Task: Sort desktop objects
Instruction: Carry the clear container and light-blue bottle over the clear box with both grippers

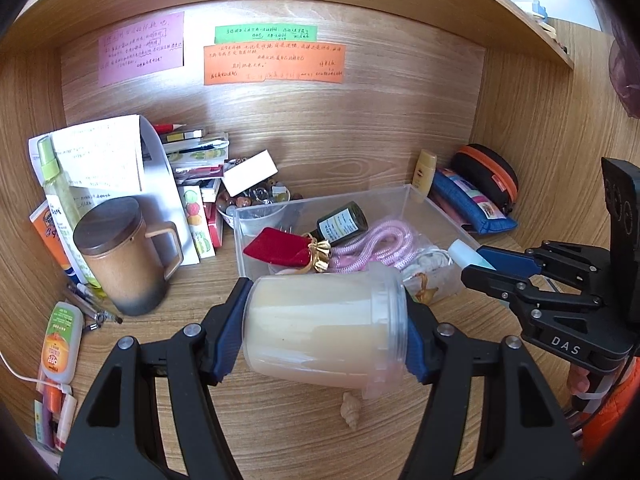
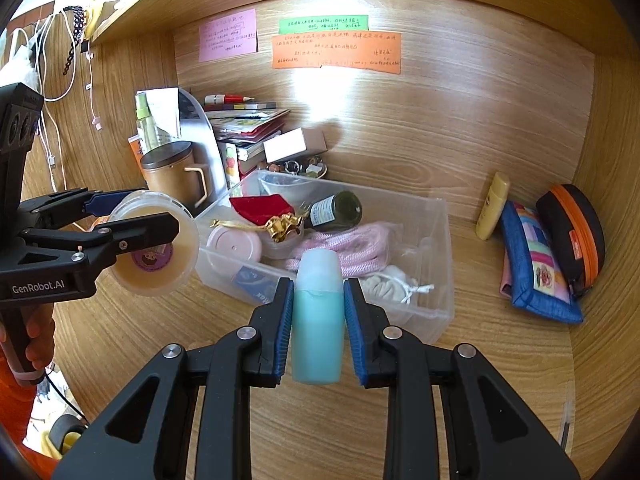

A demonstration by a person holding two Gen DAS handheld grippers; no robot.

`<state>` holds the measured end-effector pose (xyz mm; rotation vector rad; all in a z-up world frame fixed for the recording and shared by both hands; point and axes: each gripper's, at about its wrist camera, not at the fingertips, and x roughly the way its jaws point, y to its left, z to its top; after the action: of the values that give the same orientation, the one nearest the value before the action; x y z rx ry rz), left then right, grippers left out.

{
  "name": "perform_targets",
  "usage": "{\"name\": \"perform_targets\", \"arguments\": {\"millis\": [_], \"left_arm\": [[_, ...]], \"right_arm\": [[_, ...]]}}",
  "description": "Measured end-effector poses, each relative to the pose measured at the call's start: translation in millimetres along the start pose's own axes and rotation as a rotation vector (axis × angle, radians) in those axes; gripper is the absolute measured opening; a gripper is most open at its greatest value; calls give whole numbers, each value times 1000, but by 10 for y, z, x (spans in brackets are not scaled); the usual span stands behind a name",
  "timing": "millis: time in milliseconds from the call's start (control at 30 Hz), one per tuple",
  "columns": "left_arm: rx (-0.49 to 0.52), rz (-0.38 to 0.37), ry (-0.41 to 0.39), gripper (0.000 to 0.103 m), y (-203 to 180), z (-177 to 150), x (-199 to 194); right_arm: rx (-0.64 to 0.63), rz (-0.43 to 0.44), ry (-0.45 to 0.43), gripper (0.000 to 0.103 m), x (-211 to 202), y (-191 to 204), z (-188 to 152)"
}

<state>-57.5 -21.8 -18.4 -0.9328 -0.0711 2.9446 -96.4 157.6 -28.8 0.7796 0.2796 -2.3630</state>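
The left gripper has its jaws clamped on a cloudy plastic jar of pale beige stuff, lying on its side between the blue pads and held clear of the wooden desk; a small shell lies on the desk just below it, at about 6 o'clock. The right gripper has its jaws drawn narrow on a turquoise bottle with a paler cap, which stands upright between the pads. Beyond both, at 12 o'clock from the bottle, sits a clear plastic bin holding a red velvet pouch with a gold tie, a dark glass bottle, a coil of pink rope and a pink round lid. At 10 o'clock from the bin stands a brown lidded mug, in front of a stack of papers and books. At 3 o'clock from the bin, near the right wall, lie a yellow tube, a blue fabric pouch and a black case with an orange zip. Coloured notes are stuck on the back panel.
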Motion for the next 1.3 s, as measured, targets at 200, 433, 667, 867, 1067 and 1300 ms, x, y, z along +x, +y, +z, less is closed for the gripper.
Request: {"name": "perform_targets", "arguments": {"millis": [200, 433, 667, 867, 1067, 1300], "left_arm": [[-9, -1, 5, 65, 20, 76, 104], [-26, -23, 19, 65, 65, 155, 248], [-25, -8, 28, 65, 77, 229, 381], [-15, -9, 49, 65, 39, 267, 538], [-23, -20, 62, 65, 12, 296, 686], [-18, -25, 83, 65, -47, 331, 872]], "right_arm": [[0, 1, -2, 23, 108, -65, 89], [19, 2, 2, 23, 237, -158, 150], [23, 13, 15, 23, 396, -213, 209], [25, 11, 22, 23, 511, -281, 242], [36, 11, 31, 23, 624, -387, 276], [45, 11, 39, 23, 774, -451, 313]]}}
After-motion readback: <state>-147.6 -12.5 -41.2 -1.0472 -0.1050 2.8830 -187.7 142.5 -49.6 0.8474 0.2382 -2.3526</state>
